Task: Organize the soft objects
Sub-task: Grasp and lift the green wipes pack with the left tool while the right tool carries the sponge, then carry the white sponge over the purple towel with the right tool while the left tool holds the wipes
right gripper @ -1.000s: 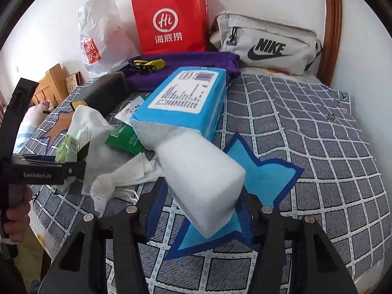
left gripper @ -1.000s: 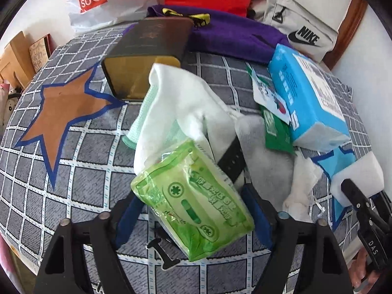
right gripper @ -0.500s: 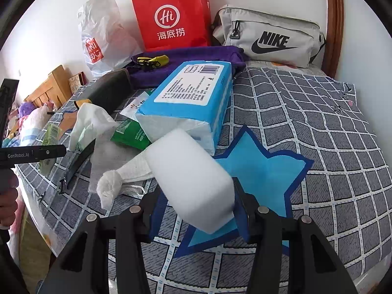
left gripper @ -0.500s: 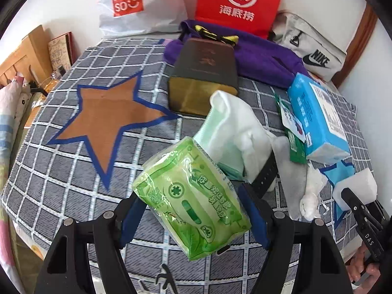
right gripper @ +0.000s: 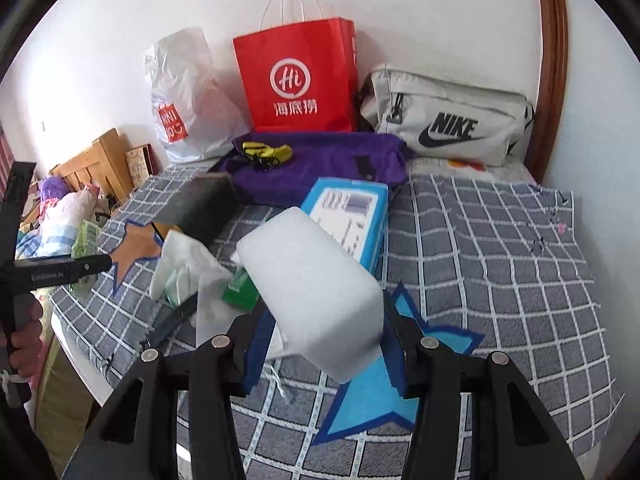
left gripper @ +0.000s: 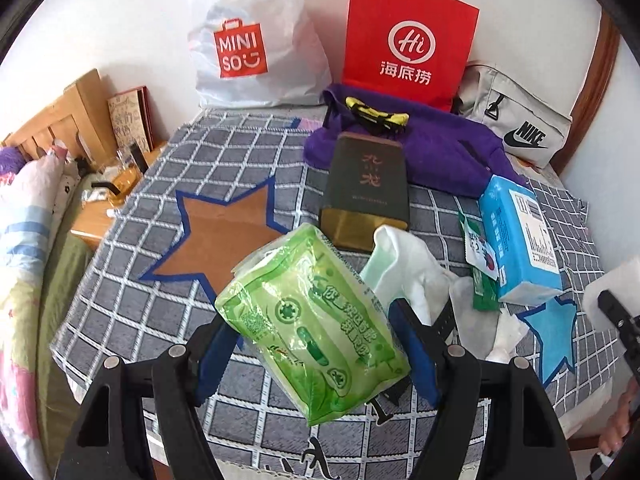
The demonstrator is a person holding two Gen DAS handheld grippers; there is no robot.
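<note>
Both grippers have risen off the checked bedspread [left gripper: 132, 264]: the left gripper [left gripper: 316, 340] stays clamped on the green tissue pack [left gripper: 312, 340], the right gripper [right gripper: 320, 328] on the white sponge block [right gripper: 312, 292]. Both soft items now hang clear above the clutter, likely ready for sorting.

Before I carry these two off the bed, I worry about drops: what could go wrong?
The green tissue pack sits skewed in the left tool, its slick wrapper overhanging; it might slide out. The white foam block in the right tool is held near one end, so it could tip or squeeze free.
</note>
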